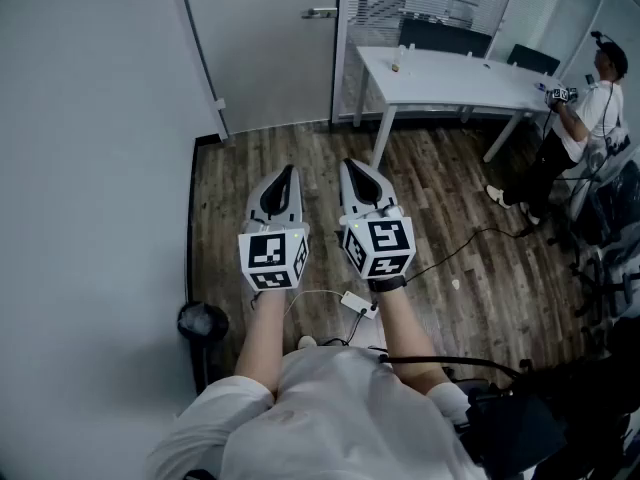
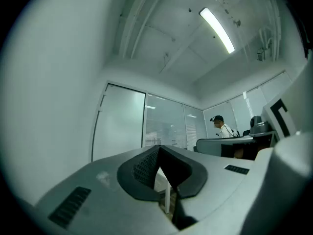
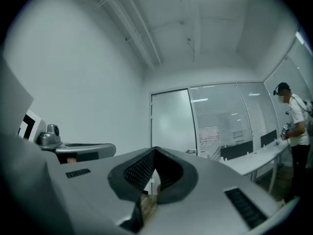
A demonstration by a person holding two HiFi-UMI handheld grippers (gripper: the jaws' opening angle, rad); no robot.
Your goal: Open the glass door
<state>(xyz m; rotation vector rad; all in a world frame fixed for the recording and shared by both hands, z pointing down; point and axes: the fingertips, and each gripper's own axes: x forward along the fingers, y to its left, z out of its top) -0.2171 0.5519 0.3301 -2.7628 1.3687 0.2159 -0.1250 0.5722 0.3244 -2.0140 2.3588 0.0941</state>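
Note:
The frosted glass door (image 1: 265, 38) stands closed at the far end of the room, its metal handle (image 1: 320, 12) on its right edge. Both grippers are held side by side at mid-room, well short of the door and pointing toward it. My left gripper (image 1: 284, 180) is shut with nothing in it, and my right gripper (image 1: 358, 171) is shut and empty too. In the left gripper view the door (image 2: 120, 124) shows past the closed left gripper (image 2: 157, 149). In the right gripper view the door (image 3: 170, 119) and its handle (image 3: 191, 151) lie beyond the closed right gripper (image 3: 154, 150).
A white wall (image 1: 90, 168) runs along the left. A white table (image 1: 450, 78) with dark chairs behind it stands right of the door. A person (image 1: 585, 118) stands at the far right. A black bin (image 1: 203, 320) sits by the wall; a cable (image 1: 470, 243) crosses the wooden floor.

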